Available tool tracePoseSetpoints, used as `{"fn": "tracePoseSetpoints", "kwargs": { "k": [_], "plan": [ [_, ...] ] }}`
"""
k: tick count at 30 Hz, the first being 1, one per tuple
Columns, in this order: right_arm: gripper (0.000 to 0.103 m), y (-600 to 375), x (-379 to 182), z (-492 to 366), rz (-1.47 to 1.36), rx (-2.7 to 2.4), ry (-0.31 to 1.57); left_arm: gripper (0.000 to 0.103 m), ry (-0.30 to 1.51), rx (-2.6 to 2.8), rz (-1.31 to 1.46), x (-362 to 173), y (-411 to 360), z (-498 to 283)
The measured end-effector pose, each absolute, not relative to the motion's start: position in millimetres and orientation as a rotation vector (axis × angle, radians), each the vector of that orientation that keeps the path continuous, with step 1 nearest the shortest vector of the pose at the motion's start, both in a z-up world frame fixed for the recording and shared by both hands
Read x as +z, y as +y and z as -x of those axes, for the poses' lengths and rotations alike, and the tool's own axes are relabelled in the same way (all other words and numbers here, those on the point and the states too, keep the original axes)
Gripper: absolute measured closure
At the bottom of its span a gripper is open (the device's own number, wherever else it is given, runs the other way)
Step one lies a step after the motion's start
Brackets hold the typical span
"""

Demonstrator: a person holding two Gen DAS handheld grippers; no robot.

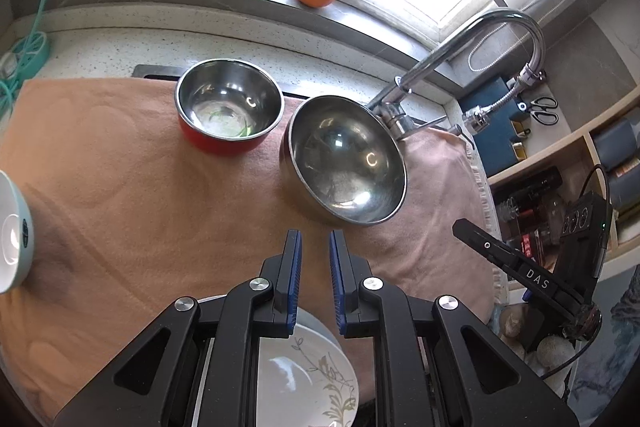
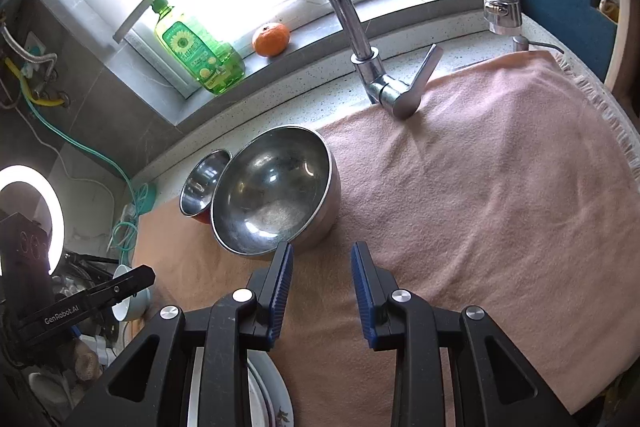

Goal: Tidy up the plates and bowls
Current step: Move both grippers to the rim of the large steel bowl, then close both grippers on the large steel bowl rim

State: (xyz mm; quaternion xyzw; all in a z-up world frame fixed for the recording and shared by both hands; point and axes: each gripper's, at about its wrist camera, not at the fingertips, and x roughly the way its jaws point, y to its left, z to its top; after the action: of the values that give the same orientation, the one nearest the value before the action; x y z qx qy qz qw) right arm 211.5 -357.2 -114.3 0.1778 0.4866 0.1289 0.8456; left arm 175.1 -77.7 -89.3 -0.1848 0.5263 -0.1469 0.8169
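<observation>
Bowls: large steel bowl point(image 1: 347, 163) and red bowl point(image 1: 229, 105) loose on towel point(image 1: 120, 187), unstacked.
Plates: floral plate point(image 1: 308, 375) stacked below.
Left gripper point(image 1: 315, 251): nearly closed, empty.
Right gripper point(image 2: 322, 263): partly open, empty.
Left: nest bowls.

The left claw point(image 1: 315, 247) is seen from its own wrist camera, angled steeply downward. Its blue-padded fingers point(image 1: 294, 267) are drawn almost together, with only a narrow gap left and nothing gripped. The right claw point(image 2: 322, 263) is likewise pitched downward; its fingers point(image 2: 282, 279) are set partly apart, and nothing is held between them. Each claw is glimpsed from the other's camera: the right claw off to the right of the left, the left claw off to the left of the right.
</observation>
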Motion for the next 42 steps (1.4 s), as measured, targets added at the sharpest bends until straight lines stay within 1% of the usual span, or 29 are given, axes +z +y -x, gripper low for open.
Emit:
{"fn": "tracePoseSetpoints", "kwargs": {
  "k": [14,27,42],
  "plan": [
    [0.076,-357.6,-136.5,-278.8,-0.267,0.404,1.084,0.091,1.138,-0.151,0.392,-109.7,-106.1,-212.3],
    [0.076,-349.4,-151.6,-310.9,-0.249,0.418,1.112,0.091,1.171,-0.119,0.371,-129.8,-107.0,-240.4],
    [0.077,-337.6,-165.8,-326.8,-0.243,0.417,1.156,0.091,1.192,-0.138,0.34,-135.2,-106.3,-251.6]
  ]
}}
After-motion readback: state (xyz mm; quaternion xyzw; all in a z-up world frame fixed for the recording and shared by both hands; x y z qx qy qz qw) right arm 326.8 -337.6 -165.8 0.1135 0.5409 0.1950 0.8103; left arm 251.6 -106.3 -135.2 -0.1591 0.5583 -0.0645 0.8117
